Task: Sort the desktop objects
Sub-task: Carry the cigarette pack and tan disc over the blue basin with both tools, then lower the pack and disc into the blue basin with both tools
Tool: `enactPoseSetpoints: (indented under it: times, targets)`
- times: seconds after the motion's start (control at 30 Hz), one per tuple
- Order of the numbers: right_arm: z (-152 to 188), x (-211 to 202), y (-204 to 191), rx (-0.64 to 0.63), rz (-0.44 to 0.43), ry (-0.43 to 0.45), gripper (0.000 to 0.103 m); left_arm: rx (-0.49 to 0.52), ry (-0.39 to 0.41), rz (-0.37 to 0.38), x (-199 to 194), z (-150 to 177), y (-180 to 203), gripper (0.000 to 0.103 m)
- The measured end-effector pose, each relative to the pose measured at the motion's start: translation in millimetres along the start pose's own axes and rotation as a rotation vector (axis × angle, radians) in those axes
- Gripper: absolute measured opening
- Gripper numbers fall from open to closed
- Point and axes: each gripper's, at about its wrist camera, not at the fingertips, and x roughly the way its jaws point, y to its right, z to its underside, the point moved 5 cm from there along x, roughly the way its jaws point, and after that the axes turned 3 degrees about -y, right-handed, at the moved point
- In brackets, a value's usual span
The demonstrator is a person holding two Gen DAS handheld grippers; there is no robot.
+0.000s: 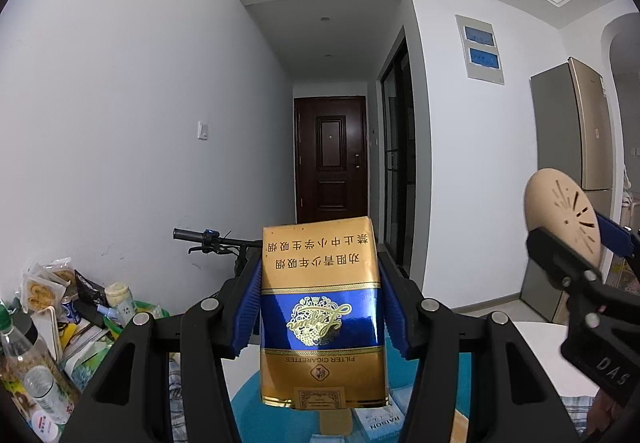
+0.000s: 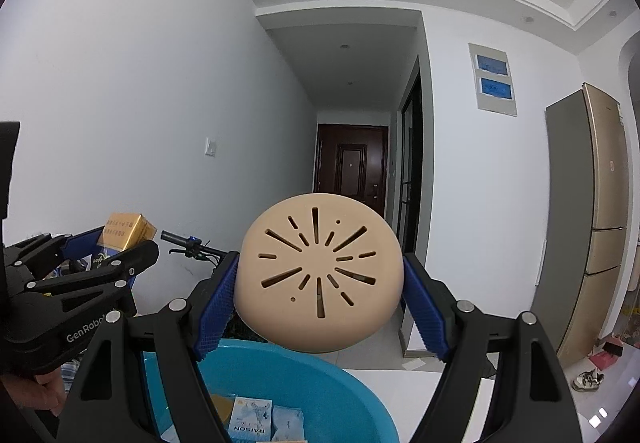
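Clamping: left claw point(image 1: 320, 303) on cigarette pack point(image 1: 320, 307) | right claw point(image 2: 320, 295) on slotted disc point(image 2: 318, 271) | shoes point(image 2: 586, 381) only right view

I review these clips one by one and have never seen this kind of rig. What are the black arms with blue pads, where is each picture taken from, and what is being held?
There is no robot here. A person holds a hand-operated two-finger gripper in each hand, and each gripper has a wide-angle camera looking forward along its fingers. That is why the room bends at the edges.

In the left wrist view, the left gripper is shut on a gold and blue cigarette pack, held upside down between the blue pads.

In the right wrist view, the right gripper is shut on a beige round slotted cover.

Each gripper also shows at the edge of the other's picture.

Below both sits a blue plastic basin with small boxes already in it. A clutter of snacks and bottles lies to the left.
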Motion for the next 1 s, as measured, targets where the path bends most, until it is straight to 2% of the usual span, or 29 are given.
enactPoseSetpoints:
  times: [0.17,0.3,0.43,0.5,0.63,0.73,0.87,1.0]
  targets:
    - [3,21,0,0.02,-0.025,-0.038,0.077,-0.013,-0.052,-0.004,27,2,-1,0.056]
    - [3,38,2,0.01,-0.028,-0.088,0.077,-0.015,-0.152,0.005,51,6,-1,0.056]
    - [1,51,2,-0.048,-0.001,-0.13,0.077,0.019,-0.285,0.019,77,17,0,0.056]
    - [2,57,3,-0.046,-0.03,-0.167,0.077,0.042,-0.351,0.016,91,23,0,0.056]
    - [10,76,6,-0.013,-0.097,-0.303,0.077,0.063,-0.471,0.025,112,40,1,0.056]
    - [27,99,13,0.045,-0.18,-0.49,0.077,0.104,-0.53,0.011,122,55,4,0.056]
    - [48,121,21,0.112,-0.249,-0.675,0.077,0.048,-0.689,0.061,137,75,0,0.056]
    - [67,137,24,0.094,-0.285,-0.822,0.077,0.06,-0.786,0.064,150,93,3,0.056]
